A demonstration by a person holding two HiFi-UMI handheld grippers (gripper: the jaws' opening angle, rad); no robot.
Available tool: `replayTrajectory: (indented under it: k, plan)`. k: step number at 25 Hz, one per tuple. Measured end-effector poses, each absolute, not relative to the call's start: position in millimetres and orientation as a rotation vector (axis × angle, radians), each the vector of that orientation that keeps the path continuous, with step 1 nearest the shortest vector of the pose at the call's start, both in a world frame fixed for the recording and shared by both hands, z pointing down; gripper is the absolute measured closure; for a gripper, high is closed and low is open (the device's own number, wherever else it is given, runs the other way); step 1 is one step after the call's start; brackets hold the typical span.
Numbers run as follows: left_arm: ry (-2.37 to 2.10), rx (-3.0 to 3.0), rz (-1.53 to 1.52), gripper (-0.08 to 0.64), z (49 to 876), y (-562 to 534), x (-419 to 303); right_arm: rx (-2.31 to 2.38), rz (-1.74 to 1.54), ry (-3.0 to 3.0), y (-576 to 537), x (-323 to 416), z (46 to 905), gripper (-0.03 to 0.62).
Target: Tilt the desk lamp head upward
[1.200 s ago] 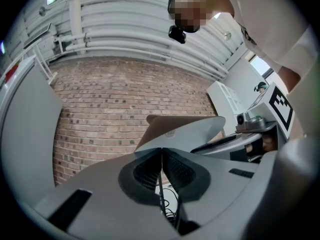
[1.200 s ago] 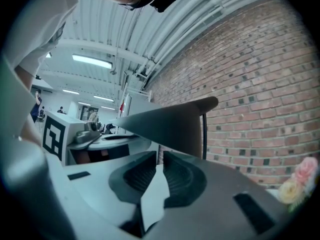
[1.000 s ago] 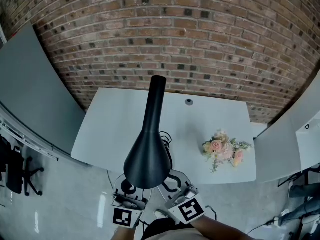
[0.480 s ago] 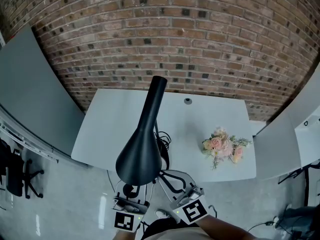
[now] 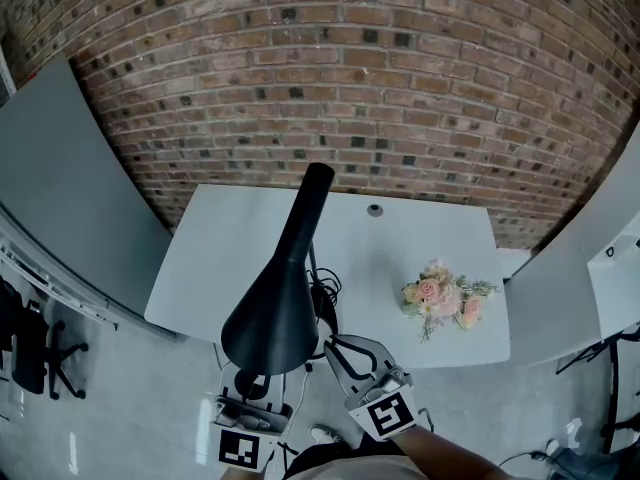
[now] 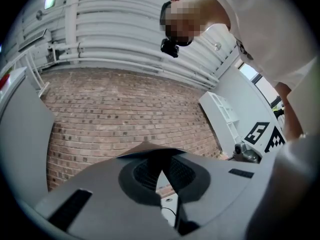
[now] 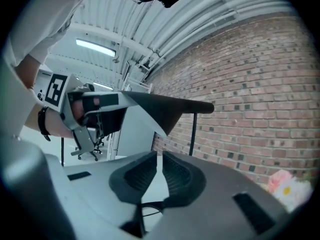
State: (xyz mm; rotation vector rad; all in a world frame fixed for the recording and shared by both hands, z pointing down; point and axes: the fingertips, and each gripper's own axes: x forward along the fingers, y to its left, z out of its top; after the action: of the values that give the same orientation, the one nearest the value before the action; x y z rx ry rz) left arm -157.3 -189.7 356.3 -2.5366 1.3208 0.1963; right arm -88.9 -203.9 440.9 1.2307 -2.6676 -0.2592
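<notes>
The black cone-shaped lamp head hangs over the white table, narrow end toward the brick wall, wide end toward me. My left gripper sits under the wide end, shut on the thin rim of the shade. The right gripper view shows that grip from the side, with the left gripper at the rim and the lamp head running out to the right. My right gripper floats just right of the shade without touching it. Its jaws stand a narrow slit apart with nothing between them.
A small bouquet of pink flowers lies on the table's right part. The lamp's thin pole and black cable are under the shade. A grey partition stands at left, an office chair beyond it.
The shade's wide end has swung left and toward me, with my left gripper following it. My right gripper has drifted slightly right.
</notes>
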Motion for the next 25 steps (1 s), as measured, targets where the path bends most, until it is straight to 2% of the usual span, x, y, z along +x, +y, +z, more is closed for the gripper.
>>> replayTrajectory:
  k: [7,25]
  plan:
    - [1.392,-2.492,0.149,0.554,321.7,-194.1,-161.3,1.202,-0.288,-2.700,-207.8,-97.6,428.5,0.551]
    - [1.491,-2.488,0.110,0.554,304.8,-199.2,-164.4,1.080,-0.346,-2.771,-201.0,-116.2,408.7,0.551]
